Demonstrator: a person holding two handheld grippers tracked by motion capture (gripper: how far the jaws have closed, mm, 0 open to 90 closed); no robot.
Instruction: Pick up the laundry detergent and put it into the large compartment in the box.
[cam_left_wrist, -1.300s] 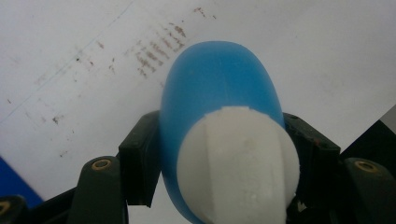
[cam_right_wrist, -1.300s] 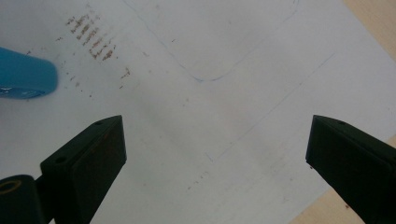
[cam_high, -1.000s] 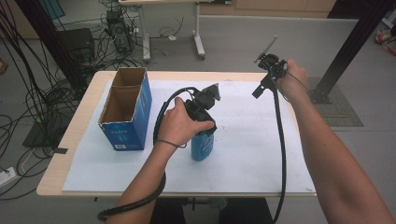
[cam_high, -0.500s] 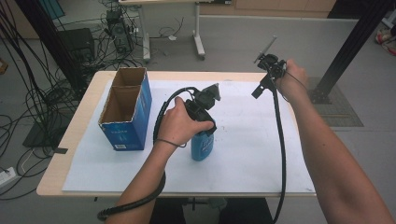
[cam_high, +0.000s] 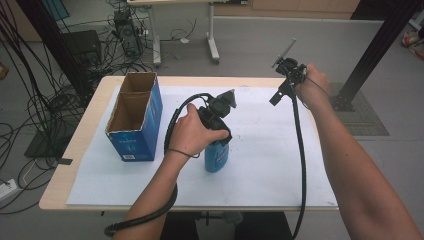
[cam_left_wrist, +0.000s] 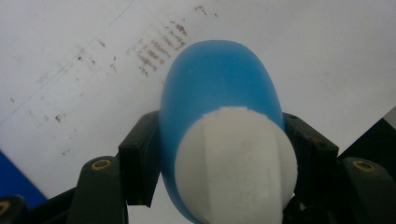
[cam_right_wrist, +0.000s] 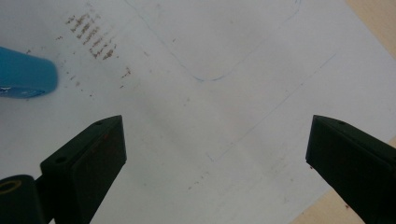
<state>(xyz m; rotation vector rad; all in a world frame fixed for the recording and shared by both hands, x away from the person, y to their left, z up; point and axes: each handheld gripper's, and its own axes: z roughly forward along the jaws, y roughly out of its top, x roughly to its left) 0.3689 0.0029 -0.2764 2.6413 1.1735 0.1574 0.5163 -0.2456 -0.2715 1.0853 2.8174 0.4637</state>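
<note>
Bottle (cam_left_wrist: 219, 93) was the thing in hand: a blue one with a white cap (cam_left_wrist: 236, 163), and it sat right between the two black fingers (cam_left_wrist: 137, 168) of the left gripper (cam_left_wrist: 219, 172). One finger pressed on each side of the bottle, just by the cap, so the left gripper was squeezed tight on it. In the high view the bottle (cam_high: 216, 156) stood up straight on the white sheet (cam_high: 265, 150), under the left hand (cam_high: 192, 132). The sheet past the fingers had small brown marks on it.

The right gripper (cam_right_wrist: 217, 154) had its fingers (cam_right_wrist: 88, 158) spread far apart, and nothing lay between them. Under them was the bare white sheet with thin blue lines. Off to one side of the fingers, well apart from them, a bit of the blue bottle (cam_right_wrist: 25, 77) peeked in. In the high view the right gripper (cam_high: 287, 75) was up near the far edge of the table (cam_high: 75, 165), well away from the bottle.

A blue cardboard box (cam_high: 135, 117) stood open on the sheet, on the other side of the left hand.
</note>
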